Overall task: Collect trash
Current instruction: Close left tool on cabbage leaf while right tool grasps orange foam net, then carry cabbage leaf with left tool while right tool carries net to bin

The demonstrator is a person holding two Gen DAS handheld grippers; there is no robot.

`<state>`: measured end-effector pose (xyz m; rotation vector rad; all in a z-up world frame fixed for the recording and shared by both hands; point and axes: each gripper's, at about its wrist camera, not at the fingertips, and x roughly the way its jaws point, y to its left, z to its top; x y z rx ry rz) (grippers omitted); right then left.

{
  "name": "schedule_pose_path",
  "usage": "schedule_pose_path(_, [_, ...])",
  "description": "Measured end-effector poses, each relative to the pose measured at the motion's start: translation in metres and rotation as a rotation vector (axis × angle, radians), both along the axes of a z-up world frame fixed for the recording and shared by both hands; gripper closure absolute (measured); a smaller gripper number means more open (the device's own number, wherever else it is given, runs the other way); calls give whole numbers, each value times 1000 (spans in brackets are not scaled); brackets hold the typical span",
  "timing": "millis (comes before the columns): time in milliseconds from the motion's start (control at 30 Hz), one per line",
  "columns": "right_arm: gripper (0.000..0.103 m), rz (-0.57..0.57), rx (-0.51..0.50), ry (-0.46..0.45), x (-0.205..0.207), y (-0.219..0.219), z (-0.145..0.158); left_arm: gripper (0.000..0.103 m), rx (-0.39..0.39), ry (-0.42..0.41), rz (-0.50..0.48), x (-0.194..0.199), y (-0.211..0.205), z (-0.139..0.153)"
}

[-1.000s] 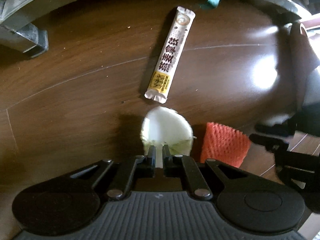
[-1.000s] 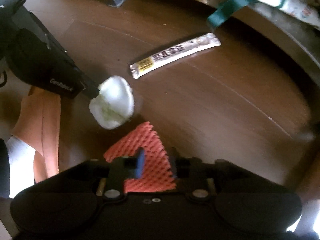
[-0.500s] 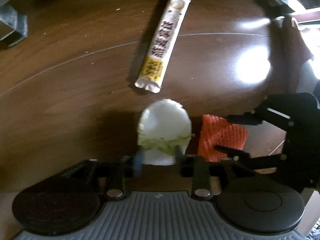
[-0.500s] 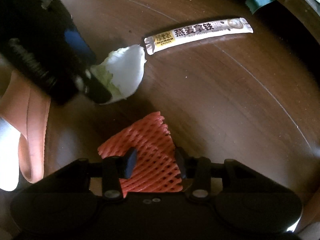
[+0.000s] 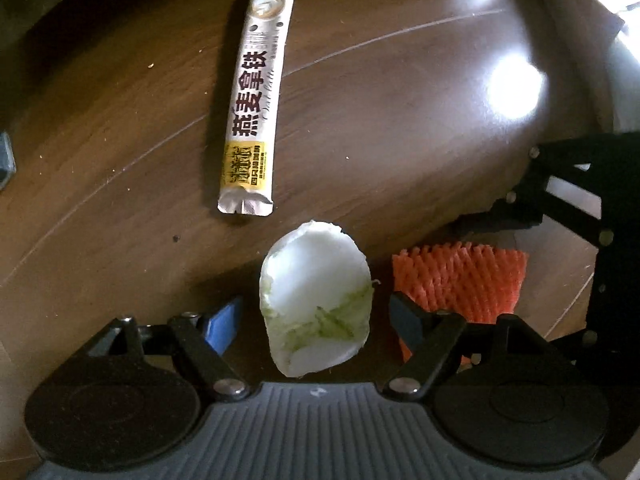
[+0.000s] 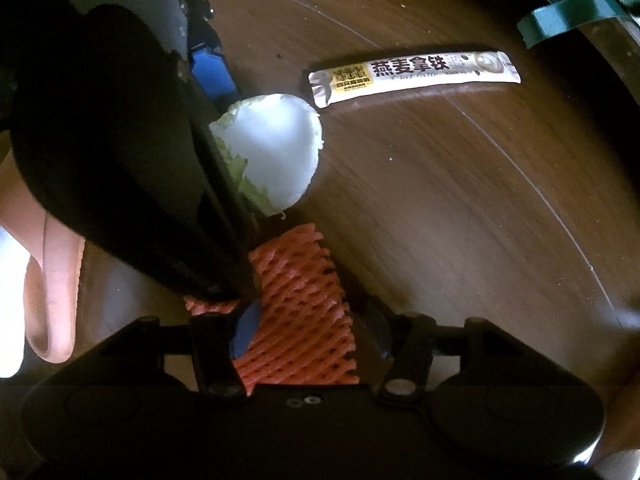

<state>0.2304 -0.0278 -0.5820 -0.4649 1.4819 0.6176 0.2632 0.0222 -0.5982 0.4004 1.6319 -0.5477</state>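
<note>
A white and pale-green cabbage piece (image 5: 316, 292) lies on the dark wooden floor (image 5: 400, 120) between the blue pads (image 5: 222, 324) of my left gripper (image 5: 316, 320). Its jaws are opening and stand clear of the cabbage on both sides. To the right lies an orange foam net (image 5: 460, 284). In the right wrist view the foam net (image 6: 300, 312) sits between the fingers of my right gripper (image 6: 308, 332), whose jaws are also opening. A long silver sachet (image 5: 256, 100) with a yellow label lies just beyond the cabbage. In that same view the cabbage (image 6: 276, 148) is partly hidden behind the left gripper's black body.
A foot in a pink slipper (image 6: 52, 280) stands at the left in the right wrist view. A green strap (image 6: 568, 20) hangs at the upper right by a dark curved rim. A grey metal foot (image 5: 4, 156) is at the left edge. Window glare (image 5: 516, 88) marks the floor.
The left jaws went from shut to wide and now straddle the cabbage. Both grippers have sunk closer to the floor. The right jaws have widened around the foam net.
</note>
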Motion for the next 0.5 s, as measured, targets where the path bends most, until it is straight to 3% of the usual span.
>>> schedule_pose_path(33, [53,-2,3,-1,-2,-2,2,29,13,-14,-2,-1,-1,0])
schedule_pose_path(133, [81,46,20,17,-8,5,3,42,38,-32,35,-2,-3,2])
schedule_pose_path(167, [92,48,32,46,-8,7,3,51,35,-28,40,-2,-3,3])
schedule_pose_path(267, [94,47,8,57,-6,15,5,66,25,-41,11,-2,-5,7])
schedule_pose_path(400, [94,5,-8,45,-1,9,18,87,6,-26,81,8,5,11])
schedule_pose_path(500, [94,-41,-21,42,2,-3,32,94,-25,-14,112,12,14,19])
